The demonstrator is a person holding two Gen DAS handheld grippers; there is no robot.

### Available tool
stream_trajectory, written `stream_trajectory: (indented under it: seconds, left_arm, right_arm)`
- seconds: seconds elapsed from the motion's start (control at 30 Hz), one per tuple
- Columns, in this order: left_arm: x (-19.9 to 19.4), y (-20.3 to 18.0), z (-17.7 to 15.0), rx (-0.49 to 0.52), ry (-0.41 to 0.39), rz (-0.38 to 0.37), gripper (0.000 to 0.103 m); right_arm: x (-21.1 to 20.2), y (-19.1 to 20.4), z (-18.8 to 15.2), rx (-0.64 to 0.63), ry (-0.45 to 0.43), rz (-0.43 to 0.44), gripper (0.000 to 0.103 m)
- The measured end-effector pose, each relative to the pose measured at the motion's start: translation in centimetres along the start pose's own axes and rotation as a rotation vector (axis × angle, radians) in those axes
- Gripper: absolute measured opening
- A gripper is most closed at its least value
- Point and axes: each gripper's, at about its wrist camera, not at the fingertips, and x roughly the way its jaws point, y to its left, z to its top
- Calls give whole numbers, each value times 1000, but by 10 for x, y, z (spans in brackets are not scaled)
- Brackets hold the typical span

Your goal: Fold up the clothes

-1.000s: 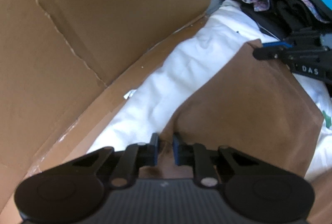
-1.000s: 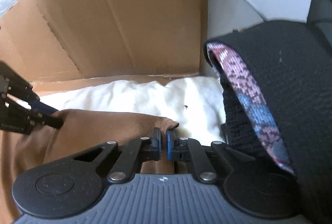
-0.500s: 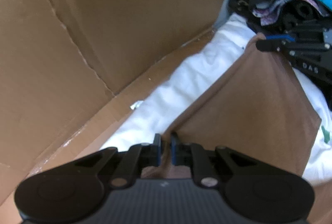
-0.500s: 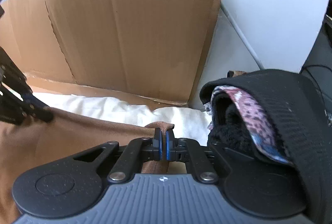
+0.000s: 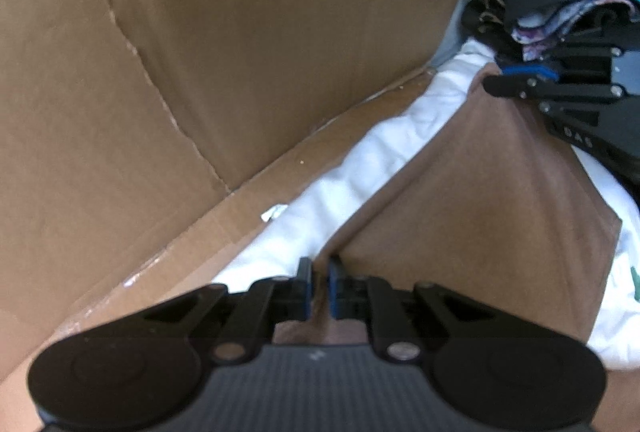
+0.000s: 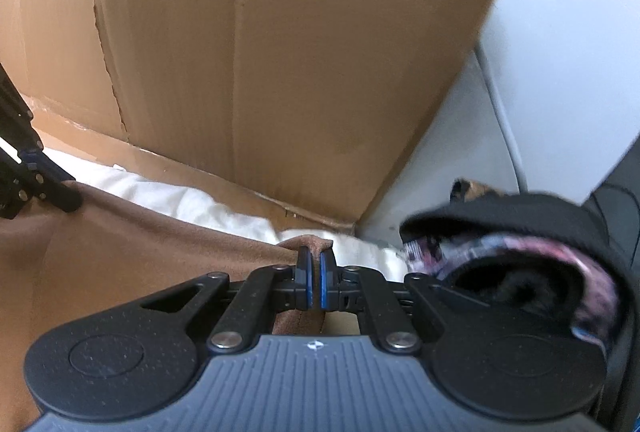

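Left wrist view: nearest the lens, the left tool is pinched narrow on a corner of the brown cloth, the fabric bunched between its blue pads. From there the cloth's top edge runs taut up to the right tool, which grips the other corner with its jaws fully closed; in the right wrist view the right tool shows that corner poking up just past the pads. The cloth hangs stretched between the two tools above a white garment that lies on the flat cardboard base. Behind stands an upright cardboard wall, and off to the far right sits a pile of dark and patterned clothes. The cloth looks light, soft and quite limp, with a matte, slightly napped surface that should not slip readily from the pads; it will sag wherever it is unsupported. Holding it by the two corners of one edge, as now, seems the sound grip, since tension keeps the edge straight for laying a clean fold.
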Motion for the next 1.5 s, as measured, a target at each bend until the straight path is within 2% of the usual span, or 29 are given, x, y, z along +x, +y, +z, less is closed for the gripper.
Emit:
stream_trajectory:
  seconds: [0.1,0.23,0.27,0.3,0.37,0.43,0.57,0.77,0.87,1.03,1.3,1.5]
  left_arm:
    - [1,0,0,-17,-1,8,11]
    - [0,1,3,-56,5,31,23]
    - [-2,2,4,-62,1,45,32]
    - [-5,2,4,-67,-8,54,38]
    - [-10,3,4,-80,-27,59,39]
    - [-14,6,3,-94,-41,55,39]
    - [-23,6,0,-109,-65,67,39]
    - [-30,2,-12,-142,-61,80,39]
    - [-36,-4,-17,-146,-64,100,39]
    - [-40,-18,-22,-113,-72,91,39]
    - [-34,-39,-7,-78,-99,62,39]
    - [-31,-48,22,-32,-112,40,39]
  right_arm:
    - [9,2,7,-43,8,0,2]
    - [17,0,14,-63,34,39,6]
    - [16,-2,15,-57,30,49,16]
    - [14,-5,17,-40,24,60,19]
    - [6,-10,20,8,2,95,33]
    - [-5,-12,19,37,-25,138,40]
    - [-43,-15,5,73,-67,191,41]
    - [-78,-14,-30,122,-62,229,41]
    - [-89,-15,-45,147,-52,226,40]
    - [-105,-10,-76,218,-29,177,39]
    - [-98,-7,-115,432,49,118,38]
    - [-94,-15,-132,562,93,103,37]
